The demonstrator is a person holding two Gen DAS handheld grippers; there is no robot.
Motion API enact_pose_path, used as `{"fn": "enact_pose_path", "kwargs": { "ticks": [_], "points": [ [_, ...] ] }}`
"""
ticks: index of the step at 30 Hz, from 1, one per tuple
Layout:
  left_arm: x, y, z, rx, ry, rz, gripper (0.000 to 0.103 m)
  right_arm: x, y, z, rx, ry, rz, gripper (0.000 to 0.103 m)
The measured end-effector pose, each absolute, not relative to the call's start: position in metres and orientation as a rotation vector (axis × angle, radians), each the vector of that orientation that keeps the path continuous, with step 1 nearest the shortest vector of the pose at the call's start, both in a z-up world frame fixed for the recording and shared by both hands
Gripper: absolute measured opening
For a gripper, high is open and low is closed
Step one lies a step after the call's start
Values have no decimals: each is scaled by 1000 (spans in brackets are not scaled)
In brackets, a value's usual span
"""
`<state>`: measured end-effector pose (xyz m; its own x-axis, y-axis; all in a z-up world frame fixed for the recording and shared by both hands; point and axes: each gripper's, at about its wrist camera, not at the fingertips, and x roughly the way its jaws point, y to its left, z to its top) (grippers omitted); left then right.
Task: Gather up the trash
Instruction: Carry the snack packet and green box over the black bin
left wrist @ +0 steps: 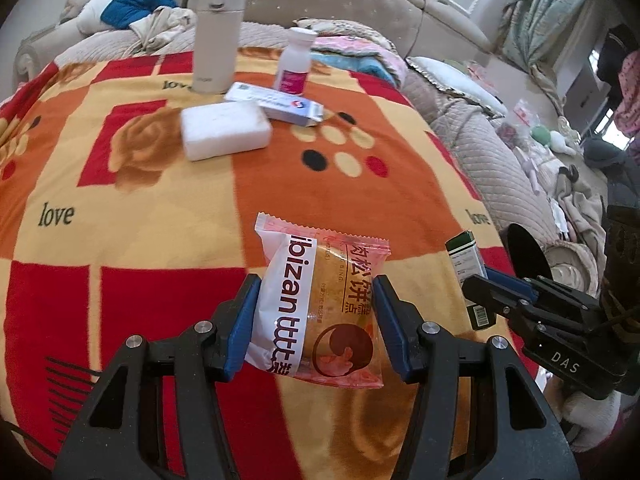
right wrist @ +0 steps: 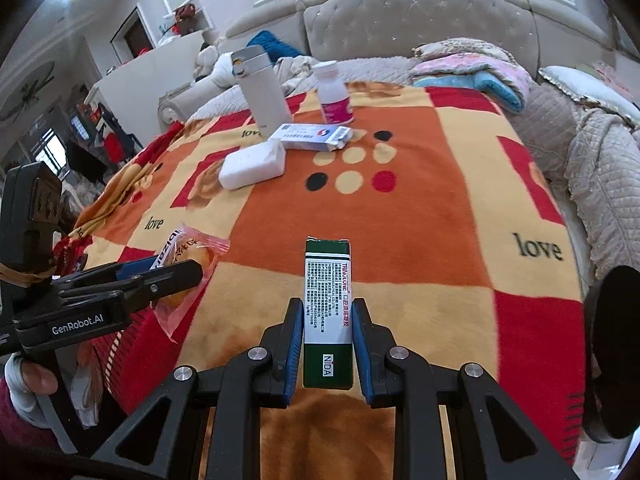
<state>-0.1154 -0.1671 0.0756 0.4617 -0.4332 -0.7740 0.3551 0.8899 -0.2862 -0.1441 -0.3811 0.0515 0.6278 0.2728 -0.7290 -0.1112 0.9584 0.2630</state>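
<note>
My left gripper (left wrist: 314, 320) is shut on a pink and white snack packet (left wrist: 320, 300) with a cake inside, held just above the blanket. It also shows at the left of the right wrist view (right wrist: 188, 264). My right gripper (right wrist: 327, 344) is shut on a green and white medicine box (right wrist: 328, 308), which points forward along the fingers. The box also shows at the right of the left wrist view (left wrist: 468, 272), held by the right gripper (left wrist: 492, 292).
A red, orange and yellow blanket (left wrist: 160, 200) covers the bed. Farther back lie a white sponge block (left wrist: 224, 128), a blue-white carton (left wrist: 276, 102), a white pill bottle (left wrist: 294, 66) and a white thermos (left wrist: 218, 32). Folded bedding (right wrist: 472, 68) lies by the headboard.
</note>
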Motion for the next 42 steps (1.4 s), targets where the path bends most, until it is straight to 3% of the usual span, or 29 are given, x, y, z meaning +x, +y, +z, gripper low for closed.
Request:
{"fn": "enact_pose_path", "kwargs": {
  "ticks": [42],
  "points": [
    [-131,-363,79,114,954,-733,55,-207,-550,43,345,839,-90,23]
  ]
}}
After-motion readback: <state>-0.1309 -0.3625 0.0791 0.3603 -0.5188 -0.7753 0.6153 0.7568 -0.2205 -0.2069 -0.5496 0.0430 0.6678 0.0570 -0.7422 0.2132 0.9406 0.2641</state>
